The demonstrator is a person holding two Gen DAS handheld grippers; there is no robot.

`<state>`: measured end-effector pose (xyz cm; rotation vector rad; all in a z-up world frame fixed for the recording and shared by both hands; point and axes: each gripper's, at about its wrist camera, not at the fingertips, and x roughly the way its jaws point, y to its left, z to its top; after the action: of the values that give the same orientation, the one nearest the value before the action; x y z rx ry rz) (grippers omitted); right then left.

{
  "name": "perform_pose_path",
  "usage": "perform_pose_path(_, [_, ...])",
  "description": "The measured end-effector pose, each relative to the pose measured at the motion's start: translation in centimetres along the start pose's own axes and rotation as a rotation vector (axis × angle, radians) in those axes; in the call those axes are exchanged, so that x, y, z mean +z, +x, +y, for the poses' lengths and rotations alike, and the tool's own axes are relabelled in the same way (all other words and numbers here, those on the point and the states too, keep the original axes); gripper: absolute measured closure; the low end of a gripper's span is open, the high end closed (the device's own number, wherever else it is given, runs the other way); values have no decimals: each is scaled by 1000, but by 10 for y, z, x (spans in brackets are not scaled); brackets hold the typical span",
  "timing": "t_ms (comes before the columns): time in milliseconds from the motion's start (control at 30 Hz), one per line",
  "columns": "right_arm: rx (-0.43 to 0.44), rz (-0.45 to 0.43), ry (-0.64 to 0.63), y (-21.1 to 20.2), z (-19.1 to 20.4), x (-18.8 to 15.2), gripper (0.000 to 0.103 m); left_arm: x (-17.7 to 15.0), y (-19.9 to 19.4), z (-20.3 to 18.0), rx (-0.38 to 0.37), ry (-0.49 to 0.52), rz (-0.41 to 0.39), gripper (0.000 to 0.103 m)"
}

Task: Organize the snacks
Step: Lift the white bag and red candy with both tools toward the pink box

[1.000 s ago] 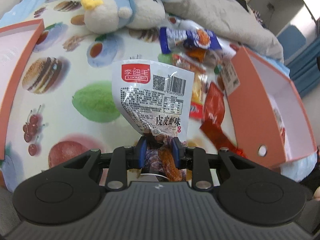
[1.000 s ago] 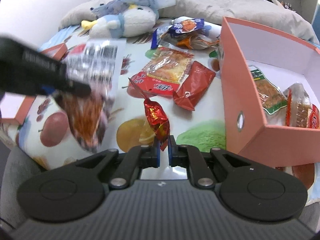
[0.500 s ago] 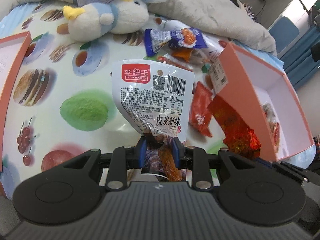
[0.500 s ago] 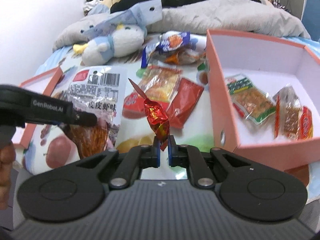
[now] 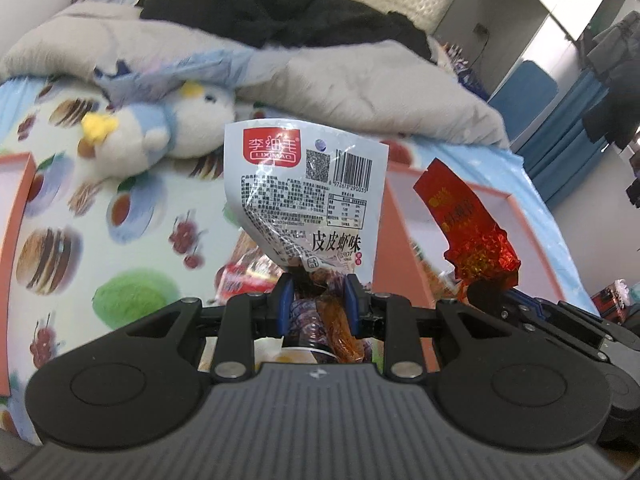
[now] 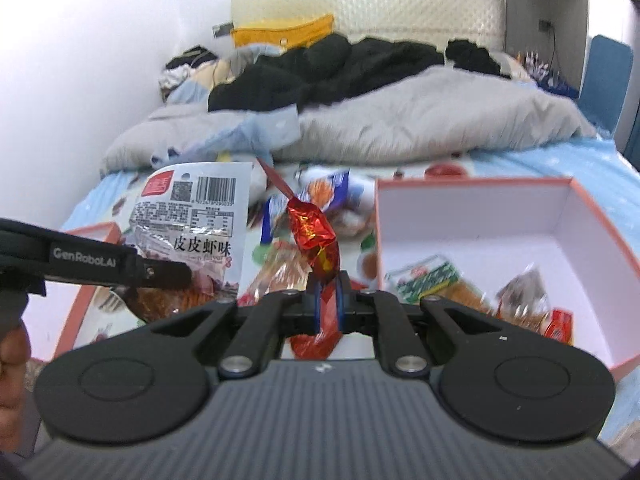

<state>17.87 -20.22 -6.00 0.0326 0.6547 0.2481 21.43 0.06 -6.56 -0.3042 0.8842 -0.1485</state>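
Observation:
My left gripper (image 5: 317, 286) is shut on a white snack bag (image 5: 306, 190) with a red logo and barcode, held upright in the air; the bag also shows in the right wrist view (image 6: 196, 208). My right gripper (image 6: 327, 280) is shut on a red foil candy (image 6: 314, 236), which also shows in the left wrist view (image 5: 468, 232), raised beside the white bag. An orange box (image 6: 472, 220) with a white inside lies to the right and holds several snack packs (image 6: 432, 280). Loose snacks (image 6: 332, 196) lie on the fruit-print sheet behind the candy.
A blue and white plush bird (image 5: 160, 128) lies at the back left of the sheet. An orange box lid (image 5: 12, 216) lies at the left. A grey blanket (image 6: 420, 124) and black clothes (image 6: 332, 68) are piled behind. A blue chair (image 5: 520, 92) stands at the right.
Both grippers have lifted and tilted up with their snacks. The red candy has come close beside the white bag. The box now sits lower in both views.

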Motion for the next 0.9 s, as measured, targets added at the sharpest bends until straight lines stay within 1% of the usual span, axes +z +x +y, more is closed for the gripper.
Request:
perform_pose_path(100, [-8,-34,-5,-7,-6,12,93,9,-6,-13,-17,17,-14,72])
perform_pose_path(300, [-19,-103,-12,-21,-22,36,93,27,-16,-43,-38,53,-67,72])
perform_pose_path(500, [-51,-155,3,-30,-44,53,93,47,-15,-75,-70,83,-91,72])
perform_pose_path(567, [-81,-170,6,-34,-51,55,93,52,-12,-89,-84,95,-88,72])
perform_pose_path(633, [-104,-190,8,-39,-59,56,93,55,-8,-101,-118,89,-82,72])
perform_pose_path(700, [-128,-196,22,-41,-68,56,93,55,-4,-115,-127,114,-84,72])
perform_pose_path(800, [-164,-186,38,-40,-85,52,93,56,12,-131,-148,137,-55,72])
perform_pose_path(900, [-188,-162,64,-35,-104,47,93,55,30,-146,-148,151,-24,72])
